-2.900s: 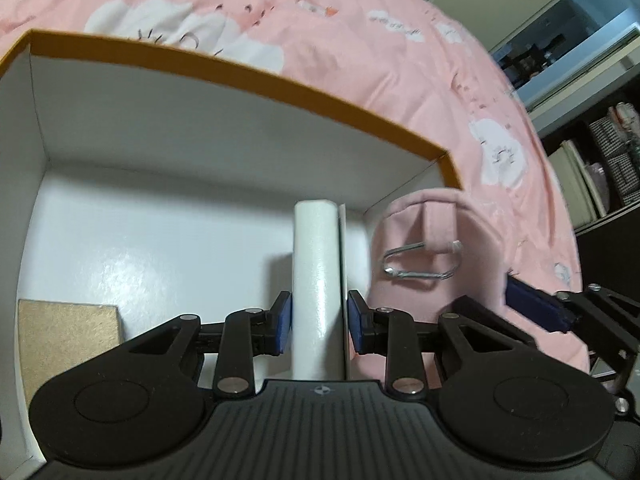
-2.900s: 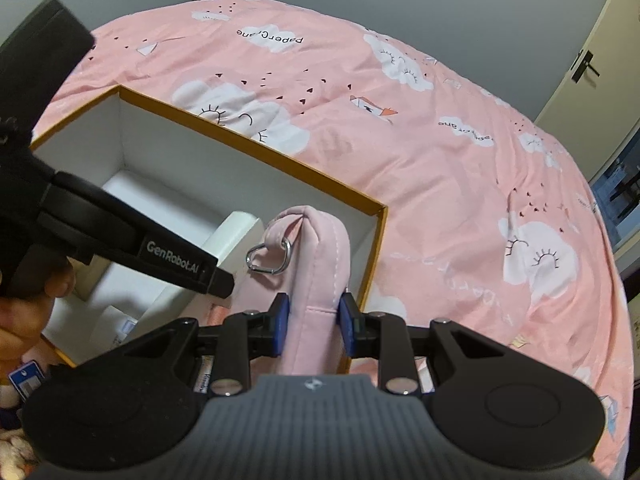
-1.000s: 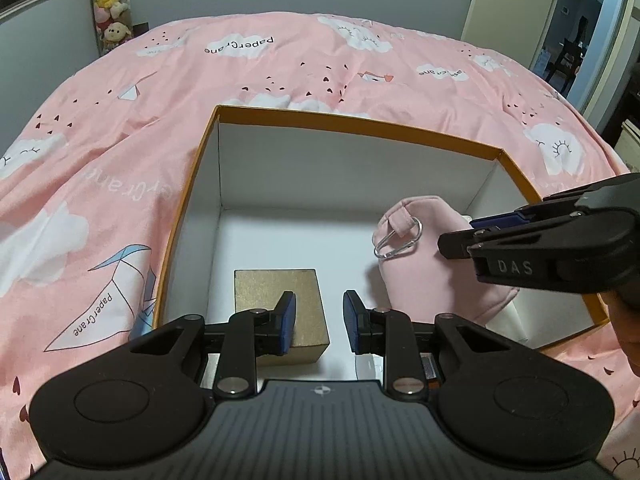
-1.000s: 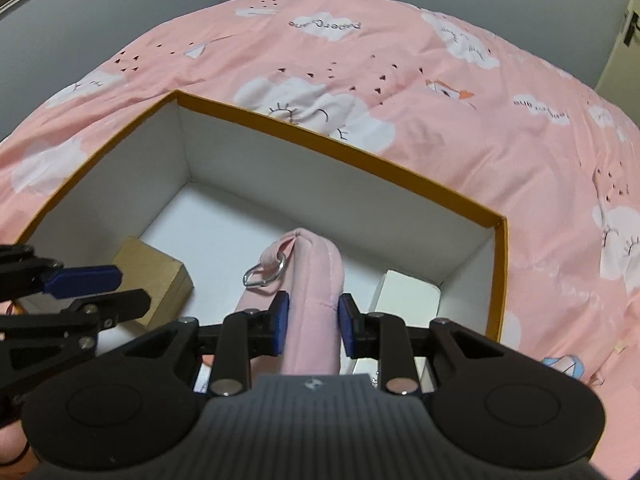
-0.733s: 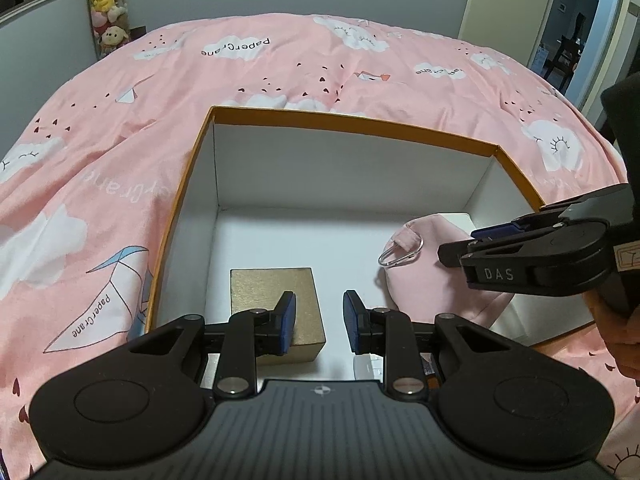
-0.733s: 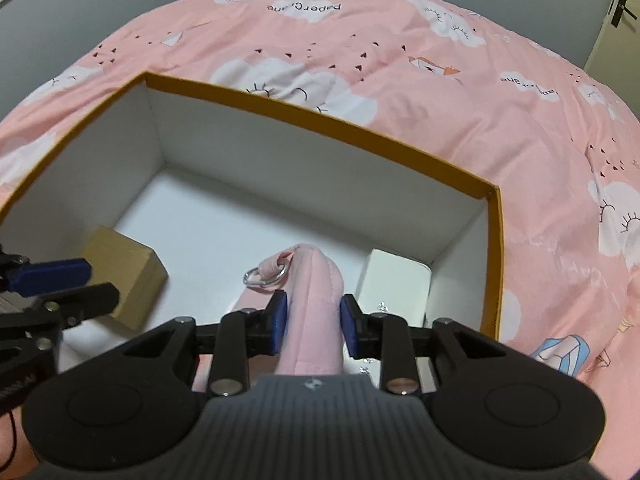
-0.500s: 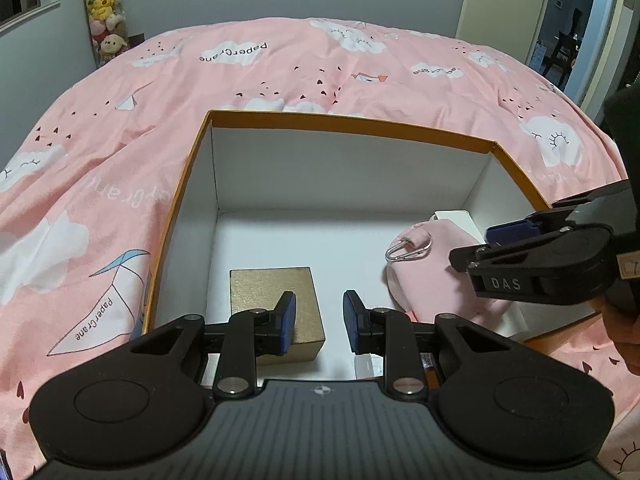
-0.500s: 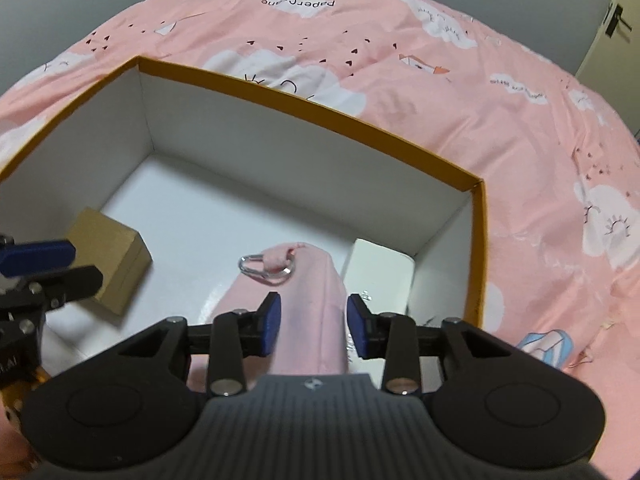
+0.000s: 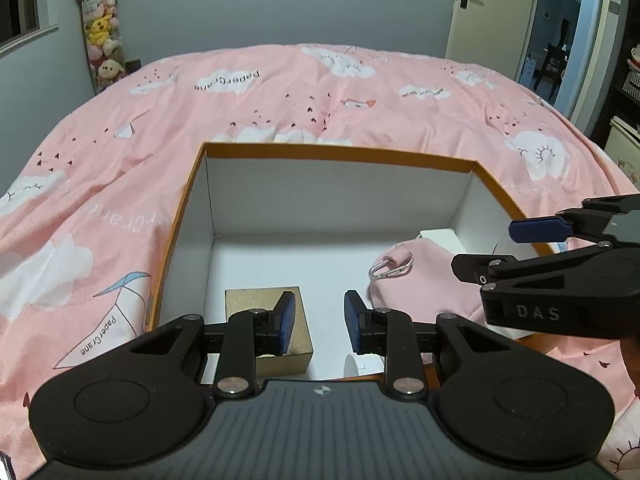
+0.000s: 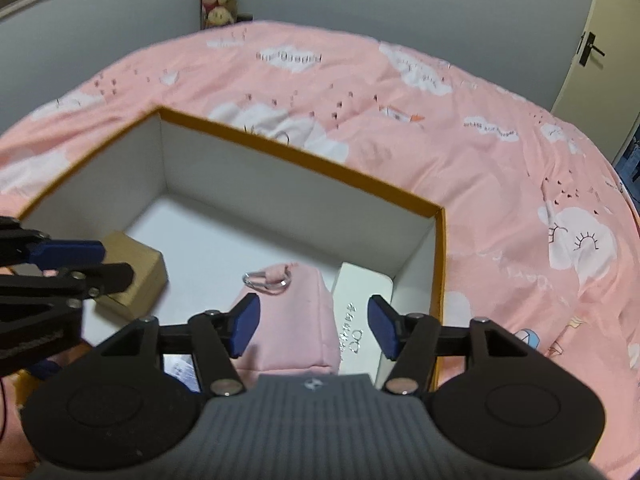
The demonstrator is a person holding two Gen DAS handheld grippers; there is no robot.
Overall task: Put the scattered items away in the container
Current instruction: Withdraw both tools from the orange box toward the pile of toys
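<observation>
An orange-rimmed white box (image 9: 340, 153) (image 10: 296, 156) sits on the bed. Inside lie a pink pouch (image 9: 420, 284) (image 10: 288, 316) with a metal carabiner (image 9: 390, 270) (image 10: 264, 280), a gold-brown box (image 9: 276, 332) (image 10: 132, 276) and a white box (image 9: 442, 238) (image 10: 360, 316). My left gripper (image 9: 318, 322) is open and empty above the box's near edge. My right gripper (image 10: 314, 326) is open and empty, held above the pouch; it also shows at the right of the left wrist view (image 9: 544, 248).
The pink cloud-print bedspread (image 9: 280, 92) (image 10: 480, 152) surrounds the box. Plush toys (image 9: 100, 36) hang on the far wall at the left. A door (image 9: 480, 16) and a doorway are at the far right. A small white item (image 9: 362, 364) lies at the box's near edge.
My right gripper has opened and let go of the pink pouch, which now lies in the box. Both grippers have pulled up and back from the box.
</observation>
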